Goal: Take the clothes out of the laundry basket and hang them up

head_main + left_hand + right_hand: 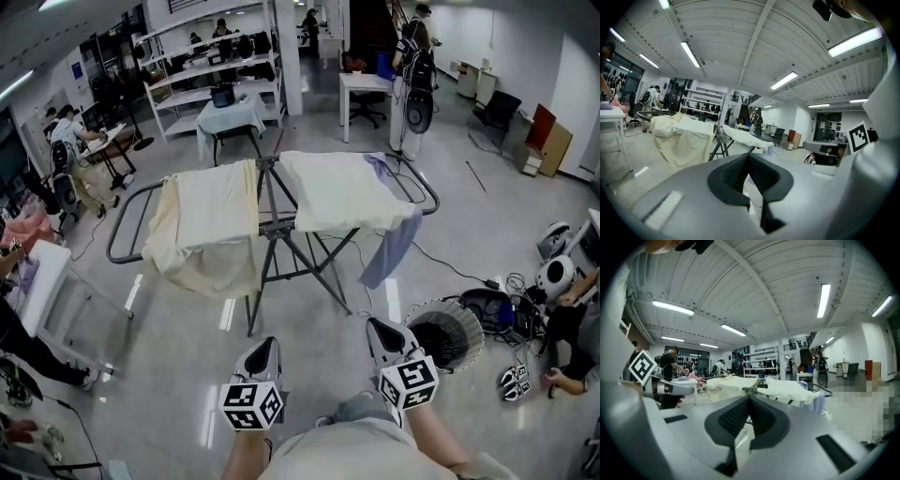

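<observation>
Up close, the left hand-held gripper [268, 345] and right hand-held gripper [377, 326] are both pressed together on nothing. They sit side by side, pointing nearly level at the drying rack [273, 228]. A cream sheet [211, 211], a white cloth [342, 187] and a bluish garment [389, 248] are already draped there. The laundry basket [466, 319] on the floor to the right looks empty, so the job seems nearly finished.

Left tongs [266, 349], right tongs [380, 330]: jaws closed, seemingly empty, side by side.
</observation>
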The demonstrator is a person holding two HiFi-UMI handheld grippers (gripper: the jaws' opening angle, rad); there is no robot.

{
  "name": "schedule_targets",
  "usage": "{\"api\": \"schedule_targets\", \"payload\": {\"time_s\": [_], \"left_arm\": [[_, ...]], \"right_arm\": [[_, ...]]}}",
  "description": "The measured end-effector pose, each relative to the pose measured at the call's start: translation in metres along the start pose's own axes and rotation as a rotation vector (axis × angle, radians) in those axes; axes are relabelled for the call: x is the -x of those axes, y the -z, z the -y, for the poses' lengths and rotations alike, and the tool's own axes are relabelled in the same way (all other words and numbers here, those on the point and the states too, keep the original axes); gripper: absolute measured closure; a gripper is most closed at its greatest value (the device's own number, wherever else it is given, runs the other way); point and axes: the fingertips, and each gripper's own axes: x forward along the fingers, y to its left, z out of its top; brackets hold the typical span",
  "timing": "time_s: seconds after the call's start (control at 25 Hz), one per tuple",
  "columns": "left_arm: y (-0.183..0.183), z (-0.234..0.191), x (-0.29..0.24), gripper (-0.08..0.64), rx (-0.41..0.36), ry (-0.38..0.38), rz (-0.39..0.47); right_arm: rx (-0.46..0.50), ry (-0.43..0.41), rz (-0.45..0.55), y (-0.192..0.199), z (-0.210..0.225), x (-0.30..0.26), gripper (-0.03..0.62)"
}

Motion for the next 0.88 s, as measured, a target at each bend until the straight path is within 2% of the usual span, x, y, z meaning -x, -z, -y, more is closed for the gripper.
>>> {"api": "schedule_targets", "payload": {"time_s": [0.88], "left_arm": [[-0.008, -0.002, -0.004, 0.549, 0.003, 0.020, 0.020]], "right_arm": [[0.001, -0.055, 0.040, -0.005, -0.014, 0.000, 0.592]]}}
